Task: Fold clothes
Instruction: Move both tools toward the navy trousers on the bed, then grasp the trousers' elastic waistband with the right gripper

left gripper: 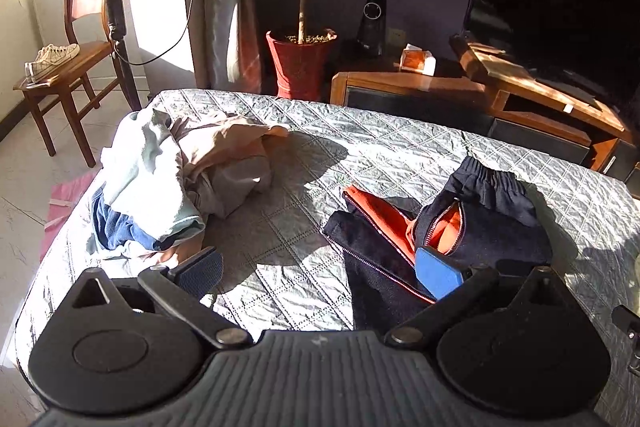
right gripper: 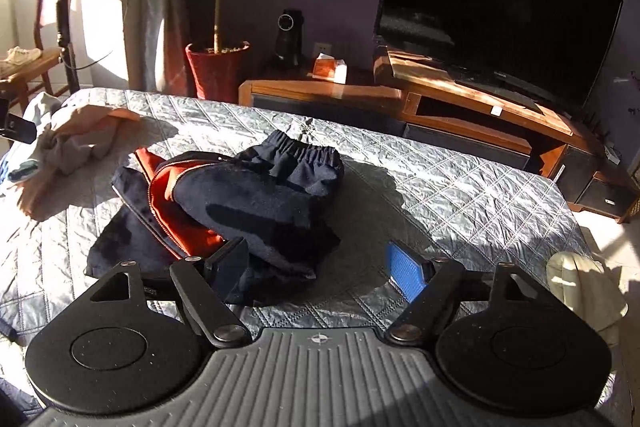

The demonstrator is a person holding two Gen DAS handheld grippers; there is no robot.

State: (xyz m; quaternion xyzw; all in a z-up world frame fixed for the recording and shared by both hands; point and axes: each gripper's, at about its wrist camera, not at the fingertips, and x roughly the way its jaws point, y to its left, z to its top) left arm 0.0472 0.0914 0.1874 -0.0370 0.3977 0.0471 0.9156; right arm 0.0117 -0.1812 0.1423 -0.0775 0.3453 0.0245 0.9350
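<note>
Jacket [right gripper: 256, 199] crumpled mid-frame, unfolded. Right gripper [right gripper: 320, 267] spread wide over its near edge, gripping nothing; left gripper [left gripper: 320, 267] wide too. Probably flatten first, pinch hem [right gripper: 304, 147] corners.

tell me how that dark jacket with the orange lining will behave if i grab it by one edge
The jacket lies crumpled in soft folds on the bed, so it will probably droop and unfold rather than hold shape. Its open zipper and loose flaps may swing or trail. The cloth looks thick, so it may feel fairly heavy.
</note>
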